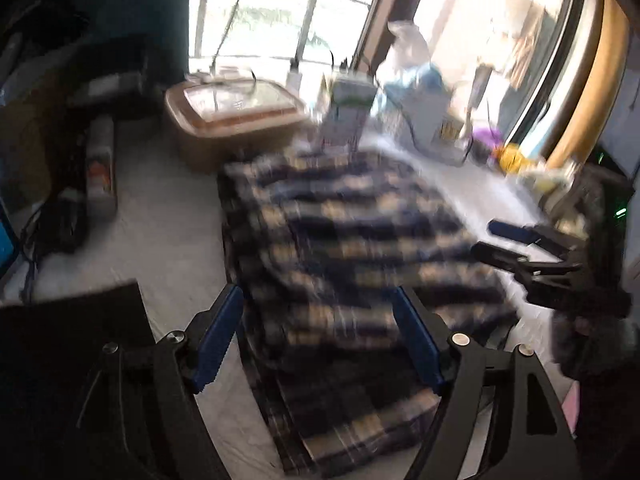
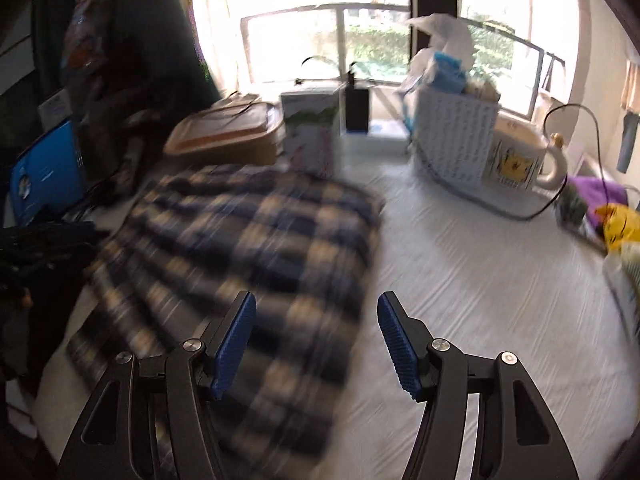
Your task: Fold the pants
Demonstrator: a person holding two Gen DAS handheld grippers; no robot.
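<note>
Plaid cloth, navy and cream: the pants (image 2: pixel 240 248) lie flat on a white-sheeted surface (image 2: pixel 480 280), already doubled into one long band. Both views are motion-blurred, so seams and waistband cannot be made out.

Progress, as a judgement: the lengthwise fold looks done, leg laid on leg. No crosswise fold shows yet; the band runs full length from near the tan lidded bin (image 2: pixel 228 136) at the far end toward the cameras. Still to do: bring one end over the other, perhaps twice, then square it up.

Left gripper (image 1: pixel 318 340): fingers (image 1: pixel 218 340) spread wide apart, blue ribbed pads either side of the near part of the pants. Nothing is between them; whether the tips brush the cloth is lost in blur. They appear to be just above it.

Right gripper (image 2: pixel 316 340): fingers (image 2: pixel 236 340) also wide apart and empty. Left pad is over the plaid edge, right pad over bare sheet, so the gripper straddles the pants' right border. In the left wrist view this gripper (image 1: pixel 516 248) shows at the right, near the pants' long edge, holding nothing.

Clutter along the far side: white woven basket (image 2: pixel 456 140), cream kettle (image 2: pixel 524 160) with trailing cord, blue box (image 2: pixel 44 172) at left. All stand clear of the cloth except the bin, which is just beside its far end.
</note>
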